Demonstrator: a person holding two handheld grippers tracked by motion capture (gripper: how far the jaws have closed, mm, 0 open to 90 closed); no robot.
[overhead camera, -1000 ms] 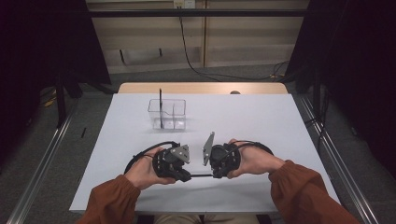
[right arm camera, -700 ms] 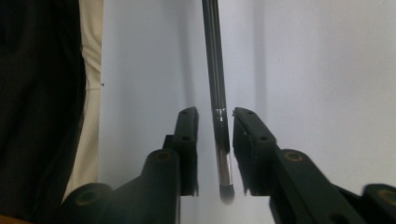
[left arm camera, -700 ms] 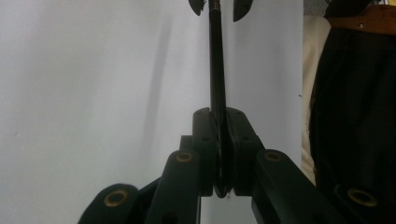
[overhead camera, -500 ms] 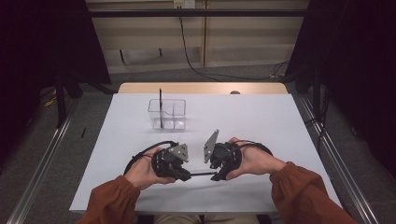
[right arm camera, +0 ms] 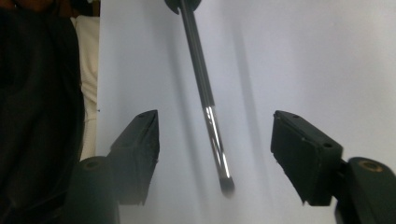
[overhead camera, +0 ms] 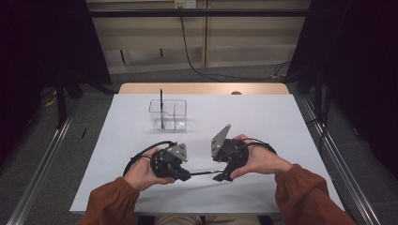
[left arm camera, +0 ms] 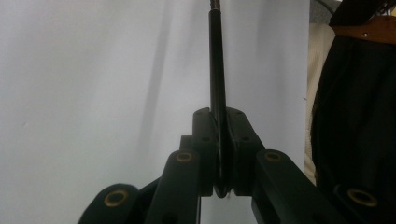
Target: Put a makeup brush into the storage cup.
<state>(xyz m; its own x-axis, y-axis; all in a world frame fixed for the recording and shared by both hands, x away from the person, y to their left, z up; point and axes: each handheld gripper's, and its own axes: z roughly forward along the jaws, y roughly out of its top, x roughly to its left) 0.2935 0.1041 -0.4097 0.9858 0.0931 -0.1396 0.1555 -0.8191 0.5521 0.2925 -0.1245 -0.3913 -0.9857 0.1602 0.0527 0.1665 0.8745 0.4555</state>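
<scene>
While the left gripper point(overhead camera: 184, 174) pinches one end of a thin black pen point(overhead camera: 202, 173), the rod runs level above the table point(overhead camera: 281, 126), its long axis lying nearly straight across from one hand to the other in the high view. Its free end points toward the right gripper point(overhead camera: 220, 177), and the whole length sits low over the near part of the white surface, between the two tools.

In the left gripper view the jaws stand pressed together on the pen point(left arm camera: 216, 70), which passes up between the pads and runs straight away from the camera toward the top edge.

In the right gripper view the pen point(right arm camera: 205, 102) comes down from the top, slanting a little to the right, and its shiny tip ends between the two spread jaws of the right gripper point(right arm camera: 215, 149). The pads stand clear of it on both sides, so the rod is between them but not gripped; these jaws have just been opening.

Farther back on the table, well apart from the hands, stands a clear bin point(overhead camera: 168, 114) with another dark stick point(overhead camera: 161, 105) upright in it.
</scene>
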